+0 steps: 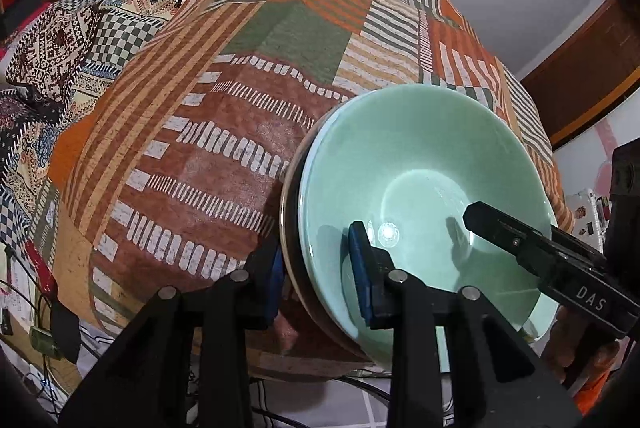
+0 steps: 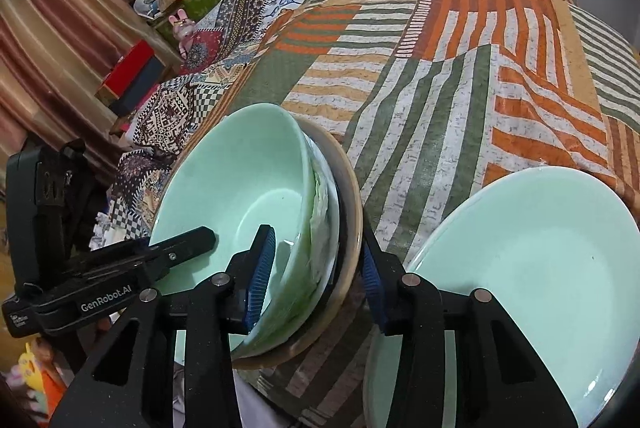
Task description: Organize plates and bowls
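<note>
Bowls [image 2: 240, 196]: green one nested in tan one, on patchwork cloth [image 1: 240, 108]
My left gripper [image 1: 316, 276]: clamped on stack rim
My right gripper [image 2: 316, 276]: clamped opposite rim (plate [image 2: 520, 268] beside)

Right gripper [image 2: 318, 276] jaws astride stacked bowls' [image 2: 256, 196] rim, pale green plate [image 2: 532, 268] just beside, on patchwork cloth [image 2: 440, 76].

Mint-green bowl [image 1: 420, 188], striped patchwork cloth [image 1: 240, 68]
</note>
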`<state>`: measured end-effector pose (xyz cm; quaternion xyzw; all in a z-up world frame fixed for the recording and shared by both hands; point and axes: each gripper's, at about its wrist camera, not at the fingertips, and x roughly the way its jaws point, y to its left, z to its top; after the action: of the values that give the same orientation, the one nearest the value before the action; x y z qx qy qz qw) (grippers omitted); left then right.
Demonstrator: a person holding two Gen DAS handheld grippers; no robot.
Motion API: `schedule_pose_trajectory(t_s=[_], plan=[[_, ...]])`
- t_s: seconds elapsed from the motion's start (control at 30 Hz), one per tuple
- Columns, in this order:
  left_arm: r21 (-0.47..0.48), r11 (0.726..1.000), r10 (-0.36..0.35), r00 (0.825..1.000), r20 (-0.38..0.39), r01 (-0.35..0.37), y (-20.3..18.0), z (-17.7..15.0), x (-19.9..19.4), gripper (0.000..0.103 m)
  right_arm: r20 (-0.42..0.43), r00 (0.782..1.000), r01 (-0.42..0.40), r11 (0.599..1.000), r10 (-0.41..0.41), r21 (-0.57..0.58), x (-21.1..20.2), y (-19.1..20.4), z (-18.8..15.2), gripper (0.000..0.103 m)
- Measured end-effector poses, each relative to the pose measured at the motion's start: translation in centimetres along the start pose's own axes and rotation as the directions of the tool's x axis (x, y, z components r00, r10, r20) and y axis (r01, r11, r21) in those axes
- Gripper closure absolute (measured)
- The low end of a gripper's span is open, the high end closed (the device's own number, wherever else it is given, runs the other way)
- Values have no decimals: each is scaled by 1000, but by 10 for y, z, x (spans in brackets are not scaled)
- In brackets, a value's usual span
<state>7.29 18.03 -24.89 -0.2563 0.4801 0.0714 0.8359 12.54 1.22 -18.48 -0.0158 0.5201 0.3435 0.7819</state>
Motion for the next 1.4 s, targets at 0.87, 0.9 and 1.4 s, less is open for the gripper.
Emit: schedule_pose_trajectory(t_s=[0.87,0.9,1.4], plan=[[78,996,35,994,103,-44,-36,0,-51,73,71,997,12,1000,-13,24,-40,2,2,69],[81,996,33,993,112,-43,-39,0,-54,73,82,997,10,1000,-12,24,-44,2,2,69],[169,986,-25,980,197,-9,-85,2,-93,73,206,978,12,999,-23,52,-95,-8,-4,69]])
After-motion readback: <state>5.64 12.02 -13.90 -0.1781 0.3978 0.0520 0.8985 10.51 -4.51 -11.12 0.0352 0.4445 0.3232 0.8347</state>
